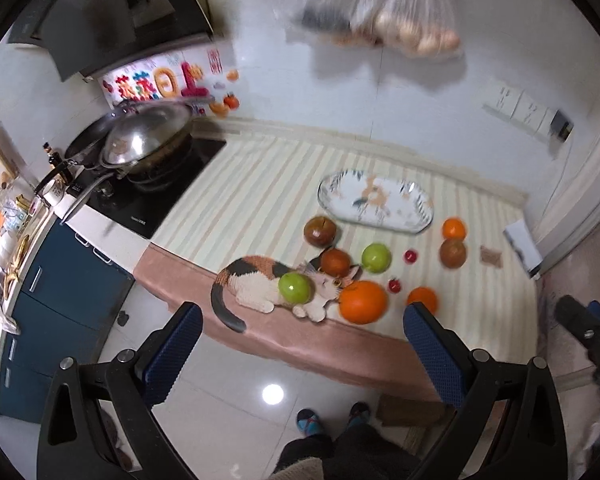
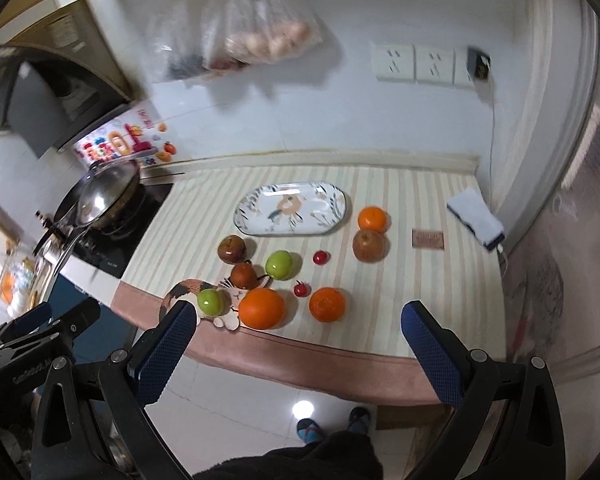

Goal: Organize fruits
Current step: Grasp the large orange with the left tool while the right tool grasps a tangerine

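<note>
on a striped counter mat (image 2: 400, 280) with a pink front border, the fruits are lying loose in front of an oval patterned plate (image 2: 291, 209): a big orange (image 2: 261, 308) and a second orange (image 2: 327, 304) near the edge, a third orange (image 2: 372, 218) just behind a brownish apple (image 2: 369, 245), two green apples (image 2: 279, 265) (image 2: 211, 302), and two small red fruits (image 2: 321, 257). a lidded wok (image 1: 140, 144) is sitting on the black cooktop at the left, and bags (image 2: 256, 36) are hanging on the white tiled wall. the left gripper (image 1: 302, 330) and right gripper (image 2: 300, 326) are both hovering over the floor short of the counter, fingers spread wide and holding nothing.
</note>
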`<state>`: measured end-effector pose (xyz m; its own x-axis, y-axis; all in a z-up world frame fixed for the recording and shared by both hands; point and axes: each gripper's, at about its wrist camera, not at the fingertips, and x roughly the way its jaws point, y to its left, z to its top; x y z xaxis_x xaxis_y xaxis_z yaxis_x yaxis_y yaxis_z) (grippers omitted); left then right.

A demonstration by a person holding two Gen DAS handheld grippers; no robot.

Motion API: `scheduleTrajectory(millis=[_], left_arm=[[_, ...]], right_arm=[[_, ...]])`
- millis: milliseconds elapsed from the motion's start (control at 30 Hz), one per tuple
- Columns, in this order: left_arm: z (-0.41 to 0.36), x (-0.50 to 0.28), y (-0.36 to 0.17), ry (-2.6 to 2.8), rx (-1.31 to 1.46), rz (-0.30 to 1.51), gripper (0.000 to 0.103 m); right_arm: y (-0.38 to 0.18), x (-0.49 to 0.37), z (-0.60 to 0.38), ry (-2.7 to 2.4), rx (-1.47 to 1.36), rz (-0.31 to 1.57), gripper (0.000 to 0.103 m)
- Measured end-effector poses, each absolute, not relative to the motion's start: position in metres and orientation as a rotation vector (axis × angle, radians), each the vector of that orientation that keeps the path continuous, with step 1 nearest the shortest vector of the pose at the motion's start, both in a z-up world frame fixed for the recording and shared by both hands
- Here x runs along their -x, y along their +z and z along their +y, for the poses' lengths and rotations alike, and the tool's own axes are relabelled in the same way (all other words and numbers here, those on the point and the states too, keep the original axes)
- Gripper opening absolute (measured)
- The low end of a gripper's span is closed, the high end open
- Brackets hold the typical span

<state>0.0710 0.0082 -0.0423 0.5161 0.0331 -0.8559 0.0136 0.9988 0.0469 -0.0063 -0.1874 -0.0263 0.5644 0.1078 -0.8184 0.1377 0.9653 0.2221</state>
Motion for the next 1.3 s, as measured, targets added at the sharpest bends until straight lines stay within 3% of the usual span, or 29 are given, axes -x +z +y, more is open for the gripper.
scheduleTrajectory(millis=[667, 933, 1033, 1067, 1300], left_arm=[[-0.049, -0.21, -0.266, -0.143, -0.044, 1.58, 0.101], [-0.07, -0.23, -0.321, -0.124, -0.069, 1.677, 0.1], [-0.068, -0.235, -0.326, -0.106, -0.059, 1.651, 0.092], [-0.067, -0.236, -0.325, -0.123, -0.024, 1.634, 0.084], [-0.064, -0.228, -0.321, -0.128, -0.012, 1.612, 0.083]], right_arm=[[-0.287, -0.125, -0.242, -0.042, -0.493, 1.397, 0.101], [-0.328, -0.144, -0.244, -0.017, -0.533, 1.489, 0.101], [-0.333, -0.15, -0.239, -0.005, -0.525, 1.508, 0.101], [-0.335, -0.152, -0.238, -0.001, -0.524, 1.513, 0.101], [-0.347, -0.166, -0.225, 0.037, -0.506, 1.532, 0.095]])
